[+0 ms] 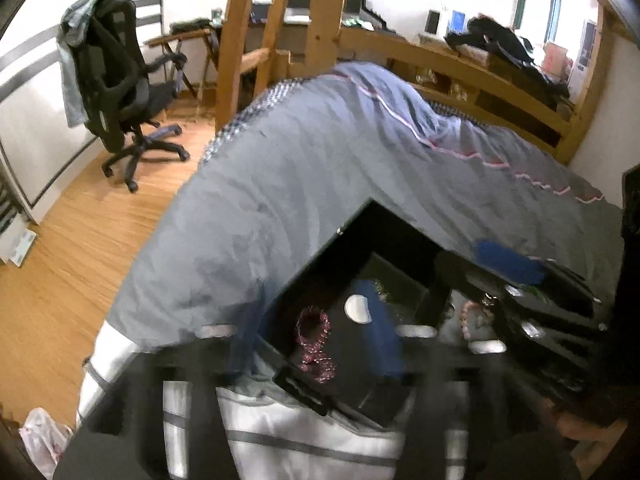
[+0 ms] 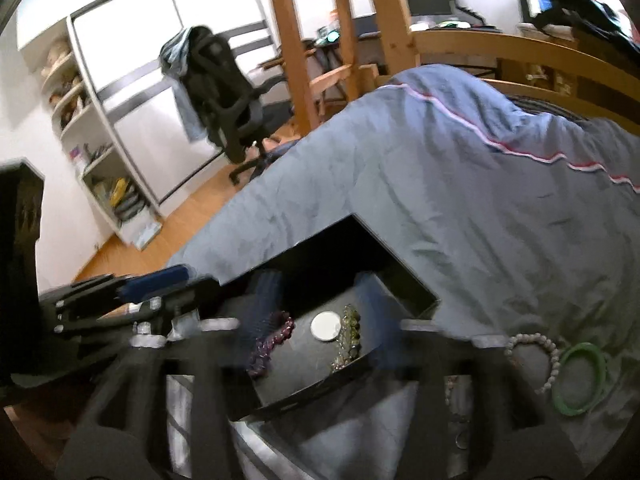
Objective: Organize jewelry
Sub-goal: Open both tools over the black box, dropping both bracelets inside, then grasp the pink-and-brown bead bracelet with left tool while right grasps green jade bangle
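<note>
Though blurred by motion, near view: readable enough.
Left gripper (image 1: 312, 300): blue fingers spread wide, pinching nothing, hovering over the box.
Right gripper (image 2: 320, 284): fingers likewise spread and empty, poised above the same box.
Box (image 2: 400, 276): black, shallow, lid off or open, lying on the bed just ahead of both grippers.
Inside box: purple bracelet (image 2: 268, 344) at left; white disc (image 2: 329, 326) in the middle; green beads (image 2: 349, 336) touching the disc's right edge.
Outside box, right side: white beads (image 2: 536, 354) on the quilt, overlapping a green bangle (image 2: 582, 380); thin chain (image 2: 456, 400) nearer the camera, details too blurred to tell.
Done so far: judging from the layout, roughly half, with two bracelets already stowed.
Left to do: probably white beads, bangle and chain to be lifted into the box; no compartments visible, so exact placement unclear.
Next grasp, as a guess: right gripper closest to the loose pieces.
Surface: grey-blue quilt (image 2: 460, 184), soft and wrinkled, with a red-and-white stripe toward the far edge.
Bed frame: pale wood, with a ladder (image 2: 304, 40) rising at the foot.
Floor (image 1: 80, 240): orange wood boards.
Room beyond: black office chair (image 1: 116, 80) draped with clothing; open white shelves (image 2: 92, 132) at far left; cluttered desk along the back wall.
</note>
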Motion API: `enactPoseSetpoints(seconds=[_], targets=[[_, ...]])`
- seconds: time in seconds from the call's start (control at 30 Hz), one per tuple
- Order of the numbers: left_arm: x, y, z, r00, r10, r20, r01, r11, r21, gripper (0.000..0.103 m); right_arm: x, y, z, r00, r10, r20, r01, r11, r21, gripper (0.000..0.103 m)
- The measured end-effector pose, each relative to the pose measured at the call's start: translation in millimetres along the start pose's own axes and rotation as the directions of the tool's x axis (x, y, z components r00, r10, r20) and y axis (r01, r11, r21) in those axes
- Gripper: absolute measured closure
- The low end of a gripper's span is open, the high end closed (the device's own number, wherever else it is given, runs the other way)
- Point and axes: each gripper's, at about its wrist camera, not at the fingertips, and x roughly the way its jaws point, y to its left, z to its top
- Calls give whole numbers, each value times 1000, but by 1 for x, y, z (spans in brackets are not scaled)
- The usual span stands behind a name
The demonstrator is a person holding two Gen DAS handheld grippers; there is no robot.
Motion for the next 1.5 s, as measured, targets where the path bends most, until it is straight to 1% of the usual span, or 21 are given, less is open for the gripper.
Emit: enactPoseSetpoints(seconds=[0.03,0.07,0.1,0.13,0.23,0.3,0.4,0.5,0.6,0.67,0.8,0.93,1.07,1.2,1.27,1.3,1.33,1.37,1.43,1.47,1.5], targets=[[-4,0,0,1000,-2,17,2,1000,-2,32,-5,-6,3,1000,-6,11,6,1000,15,20],[-6,1,0,999,-14,30,15,1000,-6,30,-12,-12,6,999,-31,29,31,999,30,15],[-9,-1,0,999,-33,42,34,999,-11,24,-17,-17,8,998,-53,43,51,998,39,11],[-10,-3,0,998,-41,47,41,999,-8,17,-25,-24,10,995,-82,55,79,996,50,11],[-17,-19,-2,995,-63,78,59,997,47,14,-47,-45,14,987,-151,61,146,986,78,5],[-21,-36,-5,990,-99,97,90,991,95,9,-62,-64,13,978,-200,59,194,976,95,4],[-25,-62,-12,981,-165,100,148,976,158,8,-83,-89,8,964,-262,42,256,961,107,4],[-21,-94,-22,970,-232,68,214,956,201,8,-100,-112,-5,951,-308,23,303,946,119,4],[-9,-122,-34,953,-303,27,294,940,173,8,-106,-136,-24,944,-328,-22,329,937,118,4],[-3,-136,-42,948,-316,31,307,938,158,8,-107,-151,-37,940,-340,-42,342,932,117,4],[18,-170,-58,968,-251,17,236,929,285,8,-107,-184,-62,942,-331,-51,335,926,174,4],[50,-177,-67,979,-202,-37,204,931,303,8,-104,-207,-81,953,-300,-26,297,923,244,4],[71,-185,-67,985,-167,-39,171,928,330,8,-79,-221,-82,972,-231,-33,230,928,294,4],[97,-200,-66,992,-121,-36,125,918,376,8,-52,-223,-81,974,-219,-51,225,939,262,4],[109,-205,-66,997,-70,-25,74,916,395,8,-40,-225,-83,972,-221,-78,234,940,250,4],[116,-207,-65,999,-25,-26,33,918,396,10,-33,-227,-86,967,-235,-99,253,936,245,4],[118,-206,-64,999,-20,-38,33,922,385,18,-30,-228,-88,965,-239,-106,258,934,246,4],[121,-205,-62,998,-39,-59,58,928,368,22,-25,-229,-90,964,-241,-115,263,933,246,4],[126,-203,-62,993,-59,-106,92,936,340,42,-21,-229,-91,960,-252,-120,274,931,240,6],[128,-202,-63,991,-64,-120,101,937,335,46,-21,-229,-91,958,-262,-118,283,930,233,9],[130,-200,-63,989,-67,-132,108,938,329,52,-21,-228,-91,951,-285,-118,305,925,225,31]])
